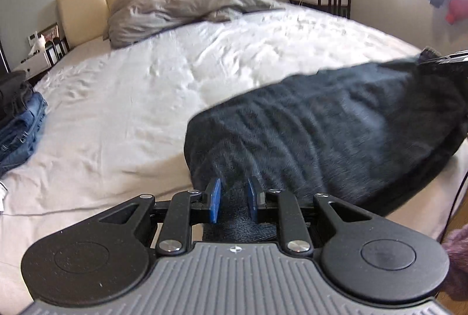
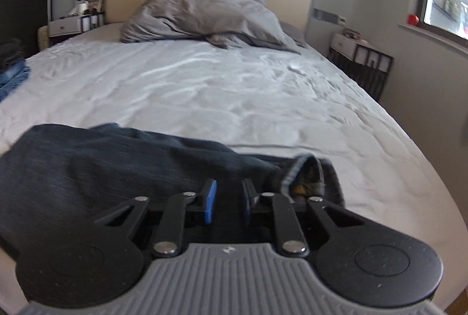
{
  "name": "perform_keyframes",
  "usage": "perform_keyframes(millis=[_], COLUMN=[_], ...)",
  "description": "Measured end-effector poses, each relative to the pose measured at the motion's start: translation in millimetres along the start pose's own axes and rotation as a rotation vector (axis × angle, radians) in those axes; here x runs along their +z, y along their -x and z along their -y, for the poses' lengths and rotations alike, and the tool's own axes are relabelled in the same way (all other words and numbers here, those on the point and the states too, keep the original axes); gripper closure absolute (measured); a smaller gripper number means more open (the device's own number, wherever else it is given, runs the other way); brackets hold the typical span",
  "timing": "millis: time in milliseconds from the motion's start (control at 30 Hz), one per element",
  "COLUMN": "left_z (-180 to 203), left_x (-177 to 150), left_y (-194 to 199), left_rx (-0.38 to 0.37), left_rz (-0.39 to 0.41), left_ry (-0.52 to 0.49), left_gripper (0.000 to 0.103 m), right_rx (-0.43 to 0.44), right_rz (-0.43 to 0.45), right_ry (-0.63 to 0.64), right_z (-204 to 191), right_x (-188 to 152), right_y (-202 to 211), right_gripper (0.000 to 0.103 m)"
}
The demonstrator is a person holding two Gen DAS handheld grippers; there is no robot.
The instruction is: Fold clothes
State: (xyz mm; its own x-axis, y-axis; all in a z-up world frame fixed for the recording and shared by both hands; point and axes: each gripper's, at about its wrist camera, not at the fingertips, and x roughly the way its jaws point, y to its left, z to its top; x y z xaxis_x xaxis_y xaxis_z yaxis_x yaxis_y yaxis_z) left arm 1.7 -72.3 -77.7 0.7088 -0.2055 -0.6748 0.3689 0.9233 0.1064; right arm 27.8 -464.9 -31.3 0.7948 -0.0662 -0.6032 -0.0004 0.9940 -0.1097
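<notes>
1. Left gripper (image 1: 233, 199): jaws a little apart, with dark jeans (image 1: 336, 124) cloth between the pads; whether pressed tight or only lying in the gap, cannot tell.
2. Right gripper (image 2: 228, 202): jaws also a little apart, dark cloth in the gap; real grip or not, cannot tell.
3. Jeans: spread across the near edge of the bed (image 1: 146, 110), directly ahead of both grippers, stretching from the left gripper to the right one, hem (image 2: 307, 171) just right of the right gripper's fingers.
4. Done, by judgement: stack (image 1: 20, 121) of folded denim far to the left of the left gripper, so some pieces look finished.
5. Left, by judgement: the jeans are still loose and wrinkled, no clean fold visible; need folding in half, then moving to the stack.
6. Far ahead: duvet (image 2: 204, 16) bunched at the headboard, apart from the work.
</notes>
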Motion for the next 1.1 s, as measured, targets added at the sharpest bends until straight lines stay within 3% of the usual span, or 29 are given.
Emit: perform_keyframes(millis=[67,267,467,533,667,767,867,967,1100], left_z=[4,13,22,21,16,13,12,14,15], left_x=[-4,-8,-9,-10,-10,-10,-12,-12,-8], left_y=[-6,-32,-40,-39,-34,-29,-22,-25,-28], left_rx=[-0.002,-0.003,0.03,0.033,0.026,0.023,0.037,0.038,0.042], left_rz=[-0.008,-0.06,-0.079,-0.079,-0.082,-0.076,-0.058,-0.064,-0.068], left_ry=[-0.012,-0.02,-0.011,0.004,0.034,0.052,0.047,0.034,0.046], left_gripper=[0.085,0.085,0.085,0.085,0.085,0.085,0.085,0.085,0.085], right_rx=[-0.042,0.005,0.046,0.053,0.029,0.052,0.088,0.122,0.083], right_rz=[-0.007,-0.017,-0.047,-0.05,-0.006,0.017,0.02,0.001,-0.071], right_ry=[-0.004,-0.02,-0.328,-0.371,-0.311,-0.387,-0.365,-0.299,-0.282], right_z=[15,46,95,100,90,103,105,97,90], right_x=[-6,-15,-11,-9,-1,2,3,1,-7], right_y=[-7,-33,-51,-50,-39,-34,-33,-39,-62], right_gripper=[0.091,0.103,0.103,0.103,0.098,0.095,0.094,0.094,0.101])
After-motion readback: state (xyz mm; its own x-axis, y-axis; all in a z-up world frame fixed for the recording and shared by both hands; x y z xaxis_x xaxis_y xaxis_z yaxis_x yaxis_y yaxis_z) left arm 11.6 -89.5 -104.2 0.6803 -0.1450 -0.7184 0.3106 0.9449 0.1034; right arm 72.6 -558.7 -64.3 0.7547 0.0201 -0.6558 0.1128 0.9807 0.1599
